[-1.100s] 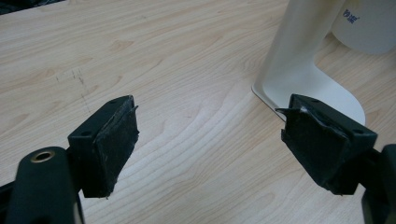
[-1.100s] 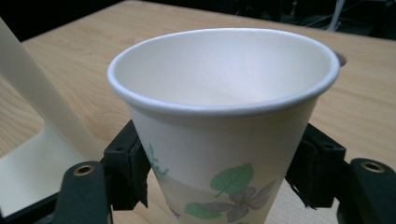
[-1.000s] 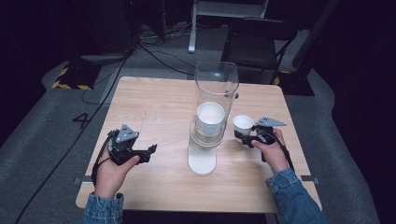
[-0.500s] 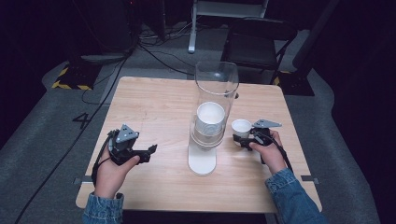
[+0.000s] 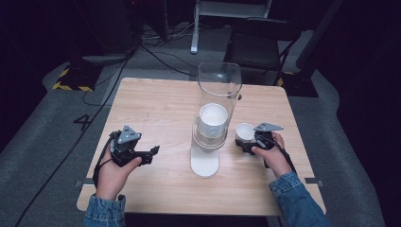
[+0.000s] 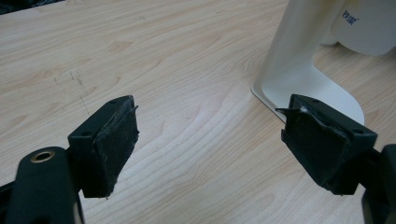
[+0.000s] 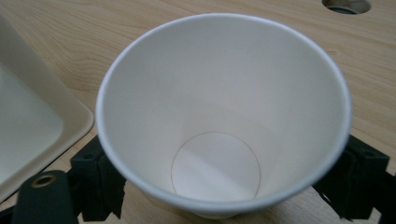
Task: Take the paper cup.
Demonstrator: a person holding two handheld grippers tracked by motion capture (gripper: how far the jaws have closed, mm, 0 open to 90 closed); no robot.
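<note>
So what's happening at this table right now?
A person works with tongs in each hand beside a cup dispenser holding stacked paper cups. A single white paper cup stands upright on the table between the jaws of the right tongs, which have just been opening, so the cup looks released. The left tongs wait open over bare wood, holding nothing.
</note>
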